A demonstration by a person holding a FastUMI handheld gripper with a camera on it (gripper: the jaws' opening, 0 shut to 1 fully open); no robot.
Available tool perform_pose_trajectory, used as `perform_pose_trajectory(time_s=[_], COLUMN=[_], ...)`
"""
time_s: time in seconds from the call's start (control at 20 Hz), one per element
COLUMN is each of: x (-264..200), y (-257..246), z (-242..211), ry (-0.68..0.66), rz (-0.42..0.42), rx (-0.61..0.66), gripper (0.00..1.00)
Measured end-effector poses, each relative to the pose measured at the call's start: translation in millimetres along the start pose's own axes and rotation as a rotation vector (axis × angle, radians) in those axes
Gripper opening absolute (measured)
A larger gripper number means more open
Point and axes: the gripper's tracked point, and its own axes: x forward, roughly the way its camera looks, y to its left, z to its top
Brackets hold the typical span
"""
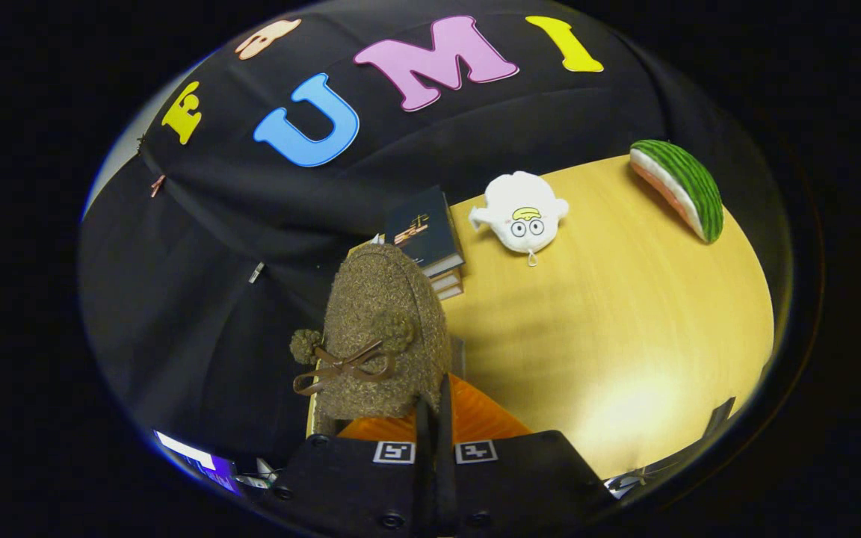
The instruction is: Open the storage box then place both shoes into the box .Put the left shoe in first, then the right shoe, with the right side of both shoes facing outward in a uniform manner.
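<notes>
A fuzzy brown shoe with a brown bow and pom-poms hangs just ahead of my fingers, toe pointing away. My gripper is shut on the shoe's rim, its two black fingers pressed close together. Beneath the shoe and the fingers lies an orange ribbed surface, apparently part of the storage box. The rest of the box is hidden behind the fingers and the shoe. I cannot tell whether this is the left or the right shoe.
Beyond the shoe a stack of dark books stands on the wooden table. A white plush toy lies past the books, and a watermelon-slice cushion lies at the table's far right.
</notes>
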Motion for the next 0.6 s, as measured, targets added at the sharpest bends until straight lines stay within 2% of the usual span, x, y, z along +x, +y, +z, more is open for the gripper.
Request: perform_pose_trajectory(time_s=[0.3, 0.6], x=[27, 66], y=[41, 51], z=[-34, -61], ry=[0.035, 0.083], rz=[0.01, -0.041], rx=[-0.038, -0.074], gripper=[0.05, 0.05])
